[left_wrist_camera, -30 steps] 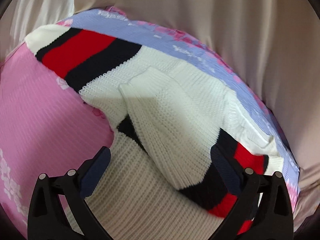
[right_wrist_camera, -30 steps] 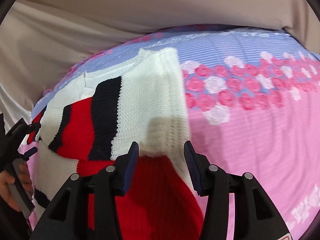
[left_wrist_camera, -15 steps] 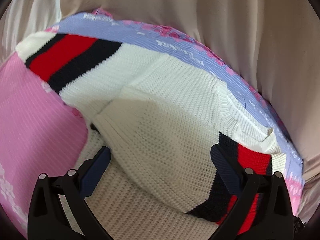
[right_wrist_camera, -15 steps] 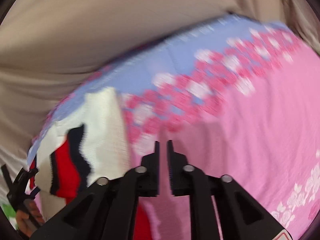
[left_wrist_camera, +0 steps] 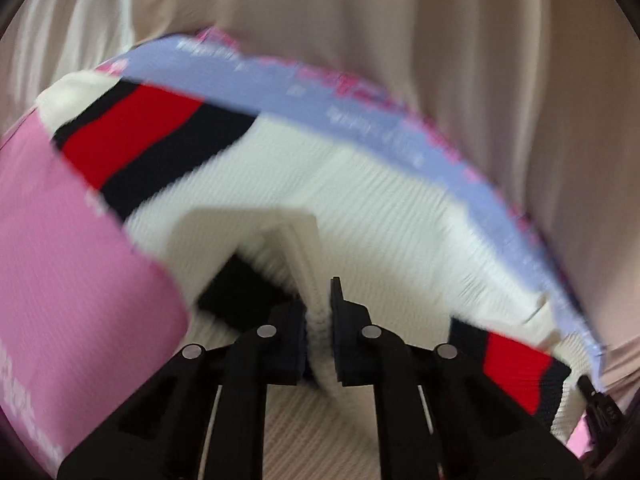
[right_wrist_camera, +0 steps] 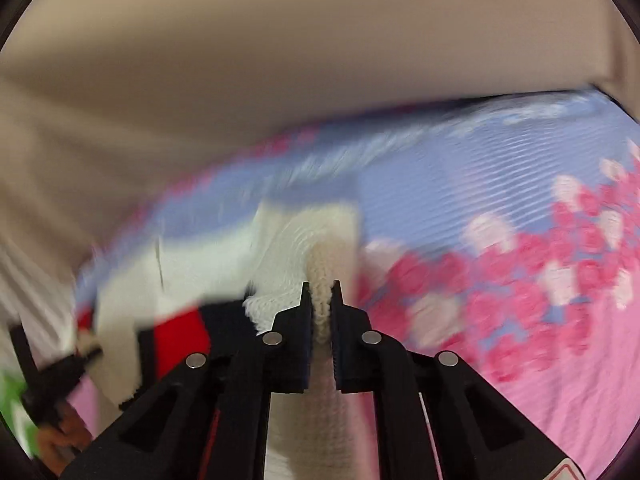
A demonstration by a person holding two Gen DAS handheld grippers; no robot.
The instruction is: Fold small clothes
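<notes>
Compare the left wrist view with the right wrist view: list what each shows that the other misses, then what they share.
Only the left wrist view shows the far sleeve's red and navy stripes and the plain pink stretch of the bedspread.

Only the right wrist view shows the bedspread's rose band and the person's hand at the lower left.

Both show the white knit sweater on the bedspread, beige cloth behind, and a gripper shut on white knit: left, right.

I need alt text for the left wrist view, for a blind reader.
The left tool is shut on a raised fold of a white knitted sweater with red and dark stripes. The sweater lies on a pink and lilac bedspread; the image is motion-blurred.
</notes>
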